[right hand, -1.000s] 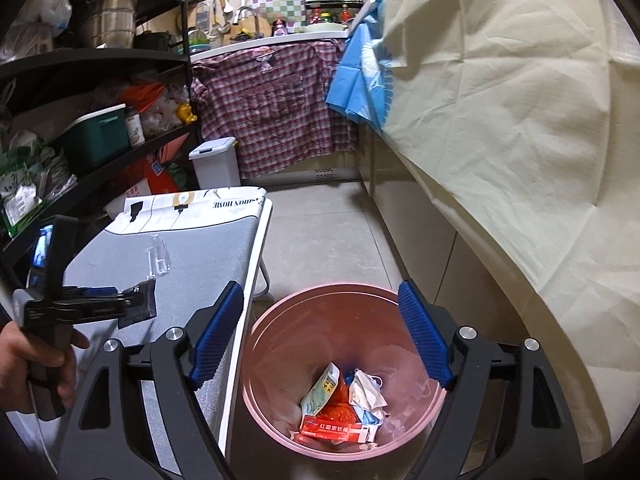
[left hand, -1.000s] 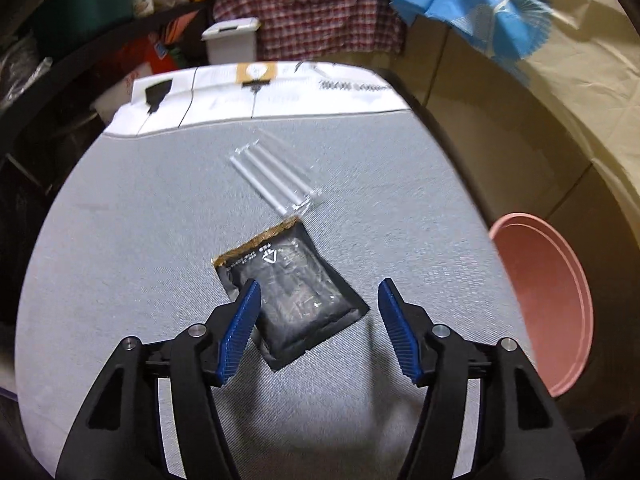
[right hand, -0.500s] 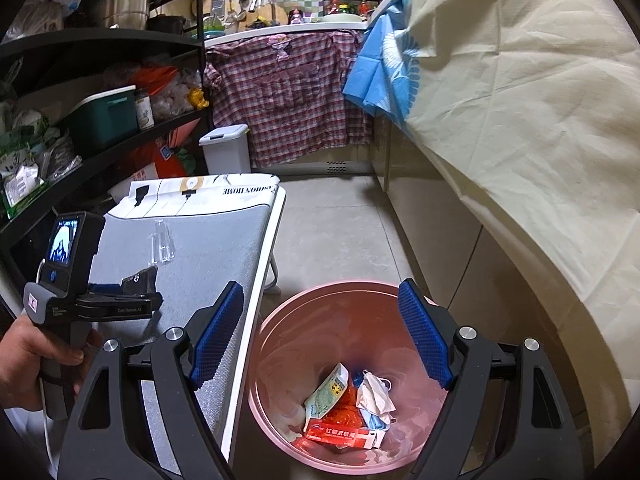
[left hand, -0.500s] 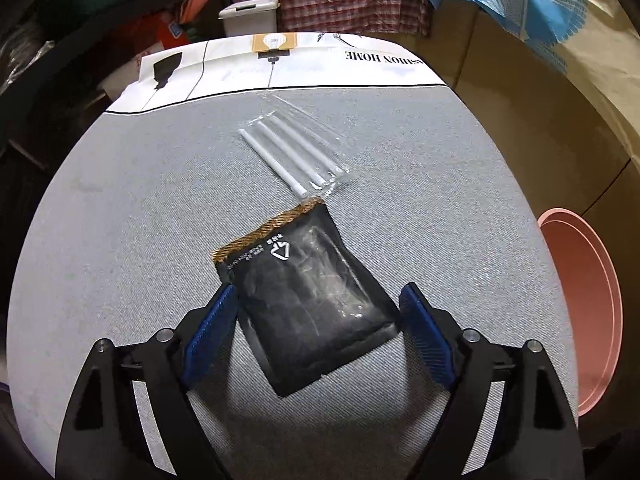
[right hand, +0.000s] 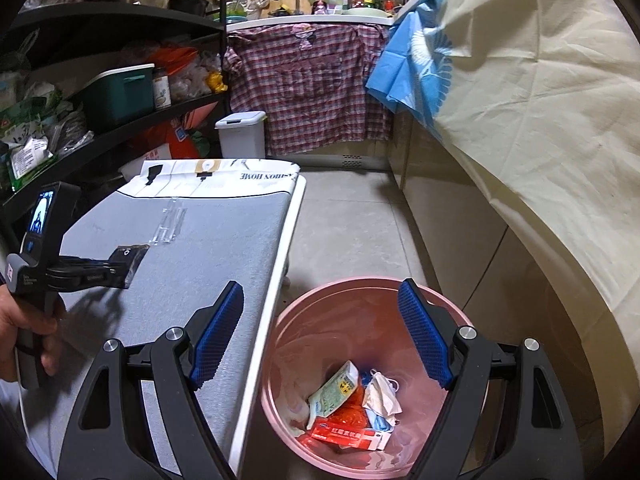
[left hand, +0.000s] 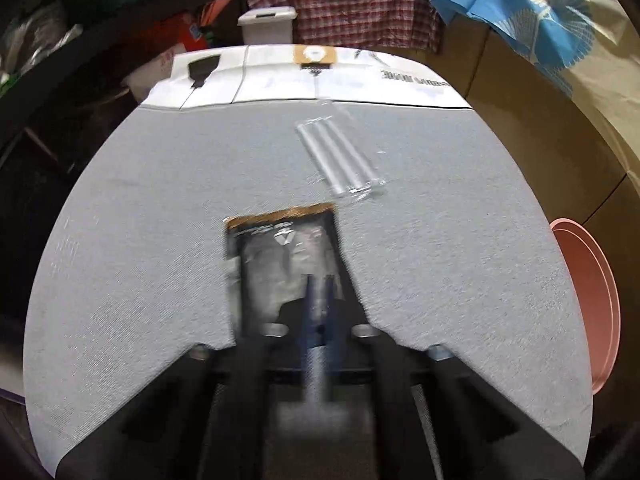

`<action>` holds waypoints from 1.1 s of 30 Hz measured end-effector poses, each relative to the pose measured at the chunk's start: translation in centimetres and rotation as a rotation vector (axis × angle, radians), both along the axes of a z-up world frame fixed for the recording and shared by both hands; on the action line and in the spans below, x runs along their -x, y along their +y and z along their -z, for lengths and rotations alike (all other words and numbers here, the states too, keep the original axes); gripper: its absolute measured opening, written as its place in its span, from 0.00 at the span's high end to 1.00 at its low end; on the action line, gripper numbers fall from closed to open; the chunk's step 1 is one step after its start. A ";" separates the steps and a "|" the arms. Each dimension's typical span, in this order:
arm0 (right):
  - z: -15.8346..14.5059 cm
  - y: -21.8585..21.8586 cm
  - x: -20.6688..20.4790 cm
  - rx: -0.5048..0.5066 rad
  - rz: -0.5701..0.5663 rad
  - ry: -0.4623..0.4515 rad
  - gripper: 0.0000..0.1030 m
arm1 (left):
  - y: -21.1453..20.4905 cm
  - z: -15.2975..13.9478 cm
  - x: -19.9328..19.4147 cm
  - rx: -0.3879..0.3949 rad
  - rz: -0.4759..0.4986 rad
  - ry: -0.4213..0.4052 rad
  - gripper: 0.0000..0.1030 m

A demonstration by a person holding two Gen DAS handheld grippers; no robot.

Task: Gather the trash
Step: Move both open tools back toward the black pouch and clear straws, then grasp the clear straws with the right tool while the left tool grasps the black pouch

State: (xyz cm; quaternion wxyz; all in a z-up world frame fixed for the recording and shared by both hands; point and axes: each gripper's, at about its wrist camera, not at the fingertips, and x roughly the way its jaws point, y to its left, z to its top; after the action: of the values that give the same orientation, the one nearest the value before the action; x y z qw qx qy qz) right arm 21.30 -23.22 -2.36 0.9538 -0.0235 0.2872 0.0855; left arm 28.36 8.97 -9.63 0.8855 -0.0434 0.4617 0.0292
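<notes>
The left gripper [left hand: 318,300] is seen low in the centre of the left wrist view, blurred, its blue jaws having just closed until they are pressed together on the near part of the black foil packet [left hand: 286,256]. The packet is pinched between them, its gold-edged end pointing up the frame. In the right wrist view the same packet [right hand: 129,258] is seen at the tip of the left gripper [right hand: 120,270] at mid-left, just over the grey surface [right hand: 208,248]; whether it is lifted clear cannot be told. The handle is held by a hand [right hand: 24,324] at the left edge.

A clear plastic wrapper [left hand: 340,160] is laid on the grey surface [left hand: 160,220] above and to the right of the packet, apart from it. At the top of the surface a white printed panel [left hand: 280,80] is seen.

The right gripper [right hand: 320,336] is shown at the bottom of the right wrist view with its blue jaws spread wide and nothing between them. Beneath and beyond it the pink bin [right hand: 304,312] is set on the floor beside the surface edge, with crumpled packaging [right hand: 348,412] inside. The bin's rim [left hand: 592,304] appears at the right edge of the left wrist view.
</notes>
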 end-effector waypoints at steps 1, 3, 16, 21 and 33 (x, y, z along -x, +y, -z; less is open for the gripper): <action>-0.1 0.2 0.0 -0.004 -0.007 0.000 0.24 | 0.5 0.0 0.1 0.003 -0.008 -0.001 0.98; -0.3 0.6 -0.1 -0.011 -0.019 0.003 0.24 | 1.9 0.0 0.4 0.017 -0.027 -0.002 0.99; -1.7 10.2 -4.5 -0.115 -0.207 0.070 0.40 | 7.0 -1.5 1.3 0.080 -0.086 -0.050 0.98; -0.3 15.1 -7.7 -0.124 -0.267 0.123 0.53 | 8.8 -2.2 1.6 0.102 -0.116 -0.071 0.98; 5.3 21.0 -15.1 -0.109 -0.289 0.256 0.53 | 11.0 -1.8 2.1 0.141 -0.121 -0.067 0.98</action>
State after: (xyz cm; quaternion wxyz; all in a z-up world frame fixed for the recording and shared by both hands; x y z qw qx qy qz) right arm 36.42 -2.18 -7.65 0.8872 -0.0017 0.3945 0.2394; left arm 26.24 19.95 -7.86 0.8918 -0.1341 0.4294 0.0486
